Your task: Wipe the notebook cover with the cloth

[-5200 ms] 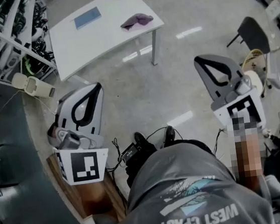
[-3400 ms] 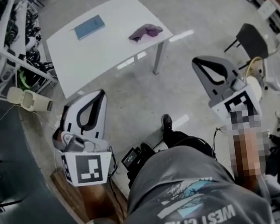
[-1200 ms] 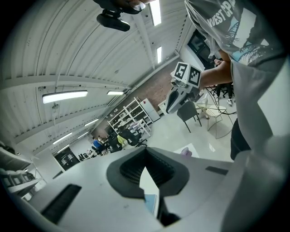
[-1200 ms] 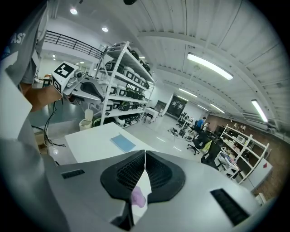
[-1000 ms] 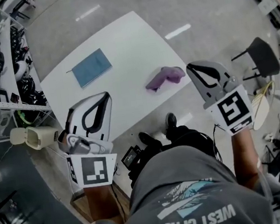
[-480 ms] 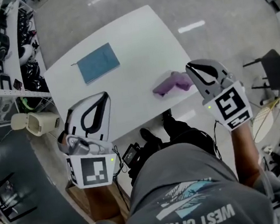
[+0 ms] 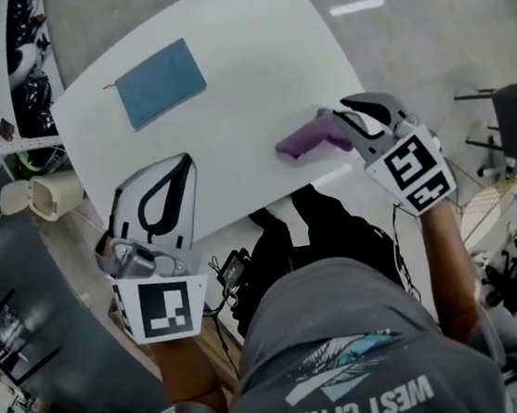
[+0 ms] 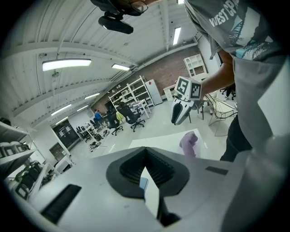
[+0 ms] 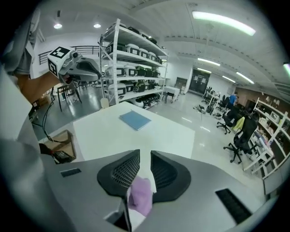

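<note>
Right gripper view: the right gripper (image 9: 145, 154) is tipped down, its jaws just opened a little around the purple cloth (image 9: 140, 197), not yet pinched, so it can be picked up for wiping the blue notebook (image 9: 135, 120), laid far left; the left gripper (image 7: 181, 161) is held shut and empty.

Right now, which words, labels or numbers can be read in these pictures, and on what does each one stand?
"WEST COAST": upside down on the person's grey shirt; its sixth letter is unclear.
Square markers on the left hand-held gripper and the right hand-held gripper: patterns only, no letters.
On the notebook cover: no print readable.
</note>
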Demonstrator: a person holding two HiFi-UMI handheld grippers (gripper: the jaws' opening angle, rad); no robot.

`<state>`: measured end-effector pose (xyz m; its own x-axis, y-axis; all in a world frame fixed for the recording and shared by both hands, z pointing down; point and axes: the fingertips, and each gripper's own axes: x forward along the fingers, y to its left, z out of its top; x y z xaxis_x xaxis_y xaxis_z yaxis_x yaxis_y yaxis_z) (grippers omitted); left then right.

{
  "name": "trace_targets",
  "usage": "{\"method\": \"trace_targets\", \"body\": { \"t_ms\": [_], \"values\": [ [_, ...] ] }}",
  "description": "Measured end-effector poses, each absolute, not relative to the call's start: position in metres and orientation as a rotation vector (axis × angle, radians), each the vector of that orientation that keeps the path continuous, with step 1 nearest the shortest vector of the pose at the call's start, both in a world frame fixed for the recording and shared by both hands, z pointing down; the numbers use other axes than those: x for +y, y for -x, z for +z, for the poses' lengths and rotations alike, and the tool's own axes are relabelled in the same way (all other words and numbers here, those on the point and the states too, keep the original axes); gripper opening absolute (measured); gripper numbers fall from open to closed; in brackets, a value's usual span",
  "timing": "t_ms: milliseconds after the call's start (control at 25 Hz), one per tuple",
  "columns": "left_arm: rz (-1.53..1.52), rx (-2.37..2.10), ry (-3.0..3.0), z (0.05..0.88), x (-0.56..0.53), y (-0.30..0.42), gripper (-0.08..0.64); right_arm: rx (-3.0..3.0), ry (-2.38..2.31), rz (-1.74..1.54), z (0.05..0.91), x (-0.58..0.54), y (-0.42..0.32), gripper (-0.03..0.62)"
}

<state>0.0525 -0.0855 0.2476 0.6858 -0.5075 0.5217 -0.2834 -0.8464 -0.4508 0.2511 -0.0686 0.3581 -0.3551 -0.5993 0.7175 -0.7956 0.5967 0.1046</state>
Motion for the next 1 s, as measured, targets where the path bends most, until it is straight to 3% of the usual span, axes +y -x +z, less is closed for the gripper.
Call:
{"method": "trace_targets", "body": {
  "t_ms": [360,1000],
  "values": [
    [-1.060,0.614,2.648,0.308,-0.087,-0.048,0.000,-1.990,-0.941,0.588,0.471,-0.048,-0.253,0.233],
    [-1.122,0.624,2.715,0.353,-0.079,-0.046,0.000,-1.902,-0.849,0.623,0.541,-0.036,-0.246,0.265]
  ]
}}
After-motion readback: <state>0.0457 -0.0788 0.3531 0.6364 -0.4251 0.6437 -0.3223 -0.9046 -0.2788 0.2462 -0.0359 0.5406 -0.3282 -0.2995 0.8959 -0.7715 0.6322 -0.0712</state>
